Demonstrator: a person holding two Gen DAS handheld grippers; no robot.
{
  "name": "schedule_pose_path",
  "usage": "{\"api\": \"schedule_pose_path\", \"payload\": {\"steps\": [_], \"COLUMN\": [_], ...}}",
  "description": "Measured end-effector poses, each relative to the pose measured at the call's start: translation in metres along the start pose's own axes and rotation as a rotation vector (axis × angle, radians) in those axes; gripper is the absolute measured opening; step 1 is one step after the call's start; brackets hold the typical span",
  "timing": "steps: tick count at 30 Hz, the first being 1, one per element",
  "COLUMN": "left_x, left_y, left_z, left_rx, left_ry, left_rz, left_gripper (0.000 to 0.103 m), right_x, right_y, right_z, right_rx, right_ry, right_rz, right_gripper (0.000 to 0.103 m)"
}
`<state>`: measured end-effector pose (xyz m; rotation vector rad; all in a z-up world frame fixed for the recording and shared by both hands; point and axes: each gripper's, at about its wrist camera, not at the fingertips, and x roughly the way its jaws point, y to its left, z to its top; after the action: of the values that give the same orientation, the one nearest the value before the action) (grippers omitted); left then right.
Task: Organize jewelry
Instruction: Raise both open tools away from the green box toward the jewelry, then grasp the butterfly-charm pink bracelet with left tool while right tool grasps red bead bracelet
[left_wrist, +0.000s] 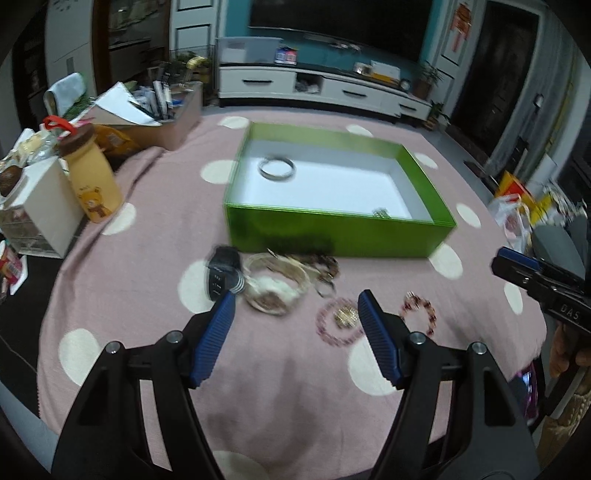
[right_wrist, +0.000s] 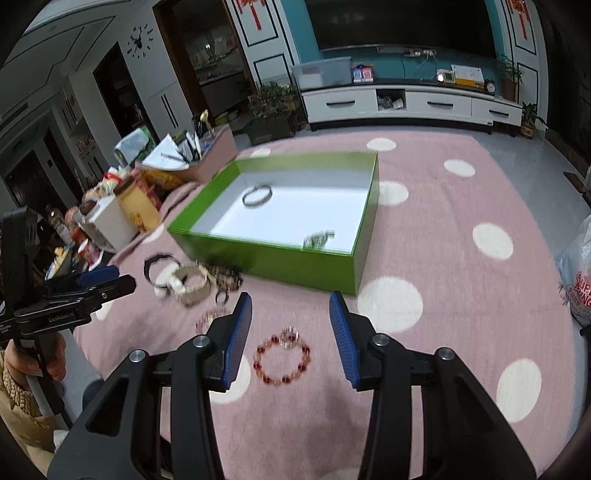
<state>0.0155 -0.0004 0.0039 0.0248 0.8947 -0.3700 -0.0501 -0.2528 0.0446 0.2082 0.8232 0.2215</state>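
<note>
Glossy green cardboard box (left_wrist: 332, 232) with matt white lining, shiny metal bangle (left_wrist: 277, 168), soft pink dotted cloth (left_wrist: 155, 229)

Open right gripper (right_wrist: 291, 325) above red bead bracelet (right_wrist: 282, 360); green box (right_wrist: 295, 260) beyond, slightly blurred

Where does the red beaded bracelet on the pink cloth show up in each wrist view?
Left wrist view: red beaded bracelet lies lower right of centre, beyond the right fingertip.
Right wrist view: it lies low centre, between the two fingers.
Shared landmark: the open green cardboard box, beyond it in both.
</note>
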Motion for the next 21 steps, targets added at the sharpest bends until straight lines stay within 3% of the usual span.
{"api": "schedule_pose_path", "payload": {"steps": [7,9,21], "left_x": [0.027,0.034,0.072], "left_y": [-0.020,-0.024,-0.038], "left_z": [-0.024,-0.027,-0.027], "left_rx": [0.021,0.030,0.081], "left_ry": [0.054,0.058,0.073], "left_rz": [-0.056,-0.061,-0.057], "left_gripper": [0.055,0.053,0.040], "right_x": [0.027,0.034,0.064], "right_y": [0.001,0.000,-0.005], "right_z": [-0.038,-0.045,-0.054], "right_rx": [0.005,0.018,0.021], "right_ry": [0.095,0.111,0.139], "right_rz": [-0.034,-0.045,-0.111], "right_gripper": [0.044,0.040,0.031]}}
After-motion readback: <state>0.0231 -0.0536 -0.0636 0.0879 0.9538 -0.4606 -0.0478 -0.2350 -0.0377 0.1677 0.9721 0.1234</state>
